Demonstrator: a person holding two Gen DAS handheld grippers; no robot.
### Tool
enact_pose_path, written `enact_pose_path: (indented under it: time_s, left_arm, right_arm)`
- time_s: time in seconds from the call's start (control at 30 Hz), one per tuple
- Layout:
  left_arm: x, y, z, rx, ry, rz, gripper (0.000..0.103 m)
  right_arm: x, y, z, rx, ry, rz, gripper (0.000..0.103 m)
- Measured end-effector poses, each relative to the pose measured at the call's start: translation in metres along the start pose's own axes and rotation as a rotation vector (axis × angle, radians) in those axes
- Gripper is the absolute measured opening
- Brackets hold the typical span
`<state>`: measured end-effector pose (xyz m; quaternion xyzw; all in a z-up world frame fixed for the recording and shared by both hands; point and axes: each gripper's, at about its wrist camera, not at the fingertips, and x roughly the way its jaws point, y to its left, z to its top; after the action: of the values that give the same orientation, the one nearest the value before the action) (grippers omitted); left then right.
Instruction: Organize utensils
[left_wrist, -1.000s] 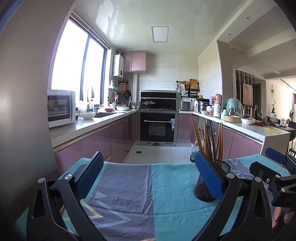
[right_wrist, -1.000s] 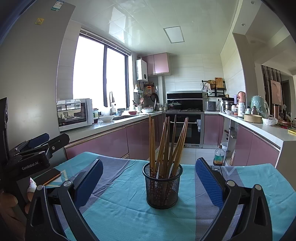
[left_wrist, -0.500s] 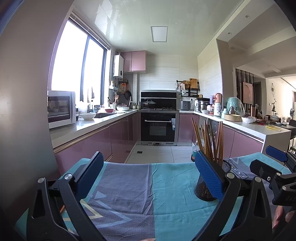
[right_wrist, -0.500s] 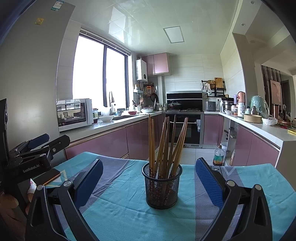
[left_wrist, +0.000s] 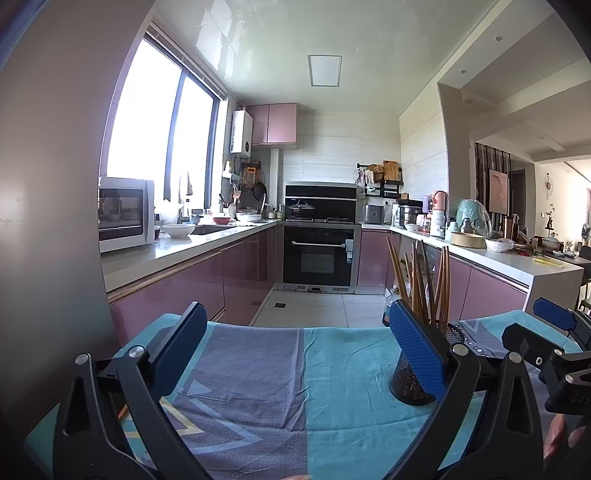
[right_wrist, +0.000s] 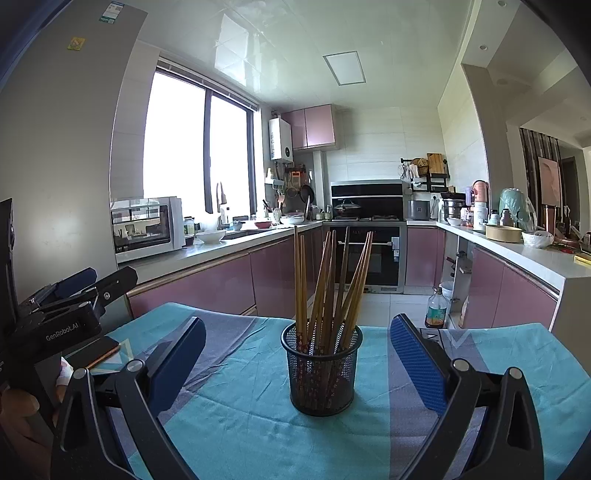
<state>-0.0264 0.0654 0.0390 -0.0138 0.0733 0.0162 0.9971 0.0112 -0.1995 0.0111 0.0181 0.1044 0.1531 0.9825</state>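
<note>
The right gripper (right_wrist: 297, 360) hovered low over the teal and grey tablecloth (right_wrist: 240, 417), its blue-padded jaws spread wide and empty. Straight ahead at twelve o'clock, framed between the jaws but touching neither, stood the black mesh holder (right_wrist: 321, 373) with wooden chopsticks (right_wrist: 328, 284) upright and fanned inside. The left gripper (left_wrist: 295, 350) was likewise splayed apart with nothing held, over bare cloth; the holder sat at its two o'clock, partly hidden behind its right finger. A dark phone-like slab (right_wrist: 99, 350) lay at the right gripper's nine o'clock. Farther off, a microwave (right_wrist: 146, 229) sat at ten o'clock and a built-in oven (left_wrist: 319, 256) at twelve.
</note>
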Motion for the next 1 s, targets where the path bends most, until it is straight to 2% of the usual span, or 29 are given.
enact_pose_path:
  time_s: [1.0]
  left_arm:
    - [0.0002, -0.0015, -0.0007, 0.006, -0.006, -0.003, 0.097]
  right_arm:
    - [0.0027, 0.0, 0.0016, 0.014, -0.009, -0.012, 0.097]
